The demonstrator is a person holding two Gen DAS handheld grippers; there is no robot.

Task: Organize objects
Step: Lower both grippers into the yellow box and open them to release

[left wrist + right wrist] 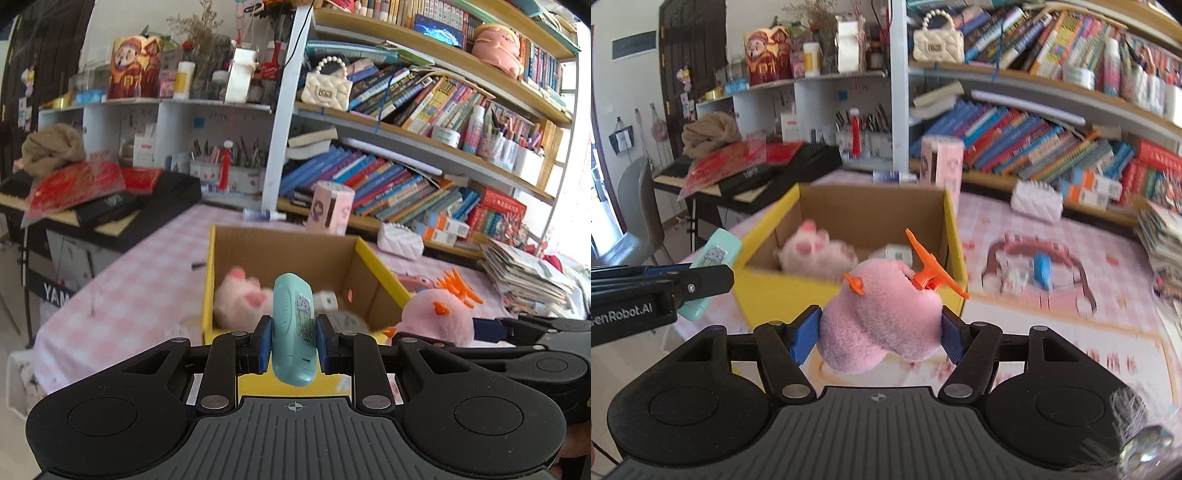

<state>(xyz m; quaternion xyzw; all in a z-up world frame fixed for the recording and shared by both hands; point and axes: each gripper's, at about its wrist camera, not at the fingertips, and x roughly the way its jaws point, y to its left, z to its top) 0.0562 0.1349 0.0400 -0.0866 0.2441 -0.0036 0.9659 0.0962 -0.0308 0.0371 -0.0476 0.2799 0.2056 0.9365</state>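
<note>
Teal case [293, 328] is being pinched by left gripper [293, 345]; right gripper [880, 334] is squeezing pink plush [882, 325]. Both are hanging at box [775, 299] near edge. Next, judged: clearing the rim, releasing 2 items inside.

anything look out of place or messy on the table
Yes. A blue toy and a small white thing lie loose on the pink checked tablecloth, right of the yellow box, not inside it. On the shelf behind, books lean in a slumped row.
</note>
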